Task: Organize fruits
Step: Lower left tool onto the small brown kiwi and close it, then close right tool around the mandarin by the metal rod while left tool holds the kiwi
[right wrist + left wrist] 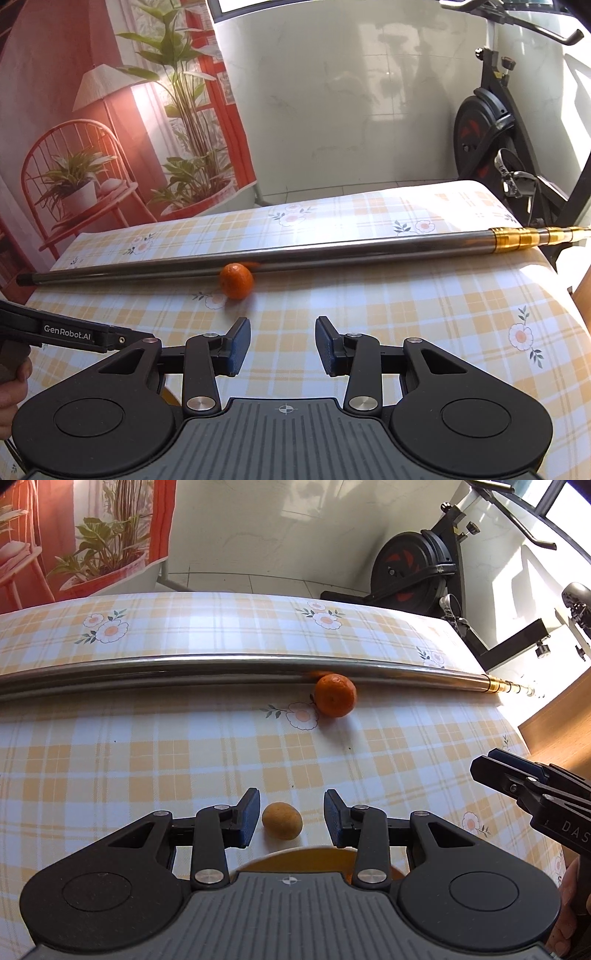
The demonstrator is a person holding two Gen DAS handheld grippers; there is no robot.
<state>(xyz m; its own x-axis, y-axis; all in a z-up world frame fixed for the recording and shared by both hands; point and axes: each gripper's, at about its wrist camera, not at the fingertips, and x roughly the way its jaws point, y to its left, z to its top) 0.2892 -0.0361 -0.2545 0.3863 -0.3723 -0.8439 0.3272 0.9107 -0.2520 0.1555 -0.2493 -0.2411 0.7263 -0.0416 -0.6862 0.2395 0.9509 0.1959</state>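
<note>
Left gripper (291, 818) spread wide around a small brown fruit (282, 820); right gripper (282, 347) released, empty; tangerine (335, 695) touches metal pole (184, 672).

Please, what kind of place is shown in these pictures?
Most likely a room in a home. A table with a checked, flowered tablecloth stands before an exercise bike and a wall hanging printed with plants. A tangerine lies against a metal pole.
</note>
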